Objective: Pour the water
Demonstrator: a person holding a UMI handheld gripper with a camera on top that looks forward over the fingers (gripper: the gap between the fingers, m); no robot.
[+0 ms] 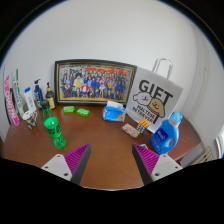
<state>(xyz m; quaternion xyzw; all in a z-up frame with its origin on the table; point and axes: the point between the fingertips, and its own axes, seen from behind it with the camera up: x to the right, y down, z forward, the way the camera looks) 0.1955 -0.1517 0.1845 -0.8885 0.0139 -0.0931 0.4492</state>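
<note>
Two magenta pads show at the bottom of the frame, where the gripper (112,165) is wide open and holds nothing — only bare wooden table (105,140) lies between the fingers. At lower right stands a blue bottle (167,133), tilted, just beyond the right finger. At left centre stands a green cup (54,131). Behind, a framed photo (96,82) and a white gift bag (156,97) stand against the wall.

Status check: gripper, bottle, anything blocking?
Gripper open, empty, over bare table. Blue bottle upright ahead, off to the right finger's side, untouched. Green cup ahead by the left finger. Path to the bottle clear.
</note>
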